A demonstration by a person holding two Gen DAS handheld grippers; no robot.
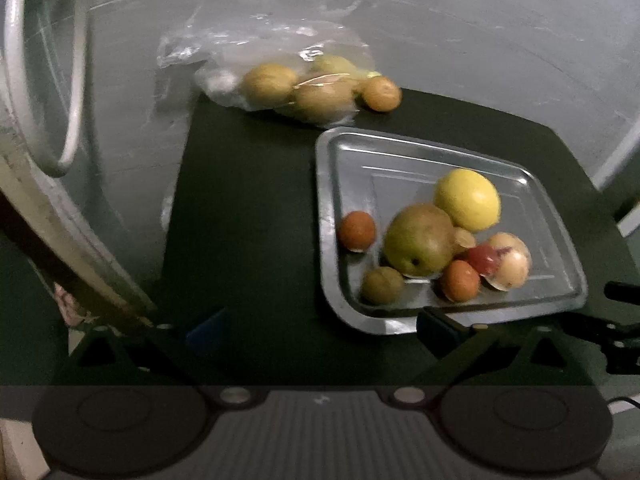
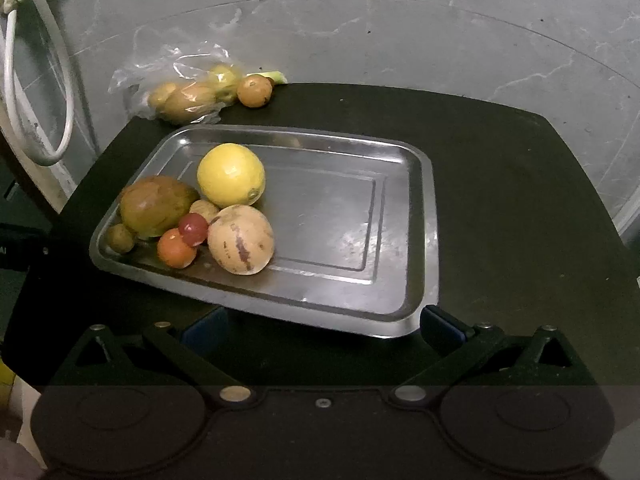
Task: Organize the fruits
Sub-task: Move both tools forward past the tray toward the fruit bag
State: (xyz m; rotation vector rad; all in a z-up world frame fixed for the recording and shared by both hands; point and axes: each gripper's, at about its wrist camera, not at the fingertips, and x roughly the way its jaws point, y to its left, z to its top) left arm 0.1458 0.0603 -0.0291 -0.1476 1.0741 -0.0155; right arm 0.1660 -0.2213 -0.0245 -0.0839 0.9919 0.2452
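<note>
both grippers, left gripper [image 1: 320, 326] and right gripper [image 2: 322, 322], hover at the near edge of the steel tray [image 2: 400, 208], fingers spread wide, holding nothing. tray on dark table [image 2: 520, 200] carries a cluster at one end: yellow citrus [image 2: 231, 175], green-brown mango [image 2: 157, 205], pale streaked melon-like fruit [image 2: 241, 239], red tomato [image 2: 193, 229], small orange fruits [image 2: 176, 248]. judged partly done: plastic bag [image 1: 256, 64] beyond the tray holds several yellowish fruits; one orange fruit [image 1: 381, 93] lies loose just beside it.
</note>
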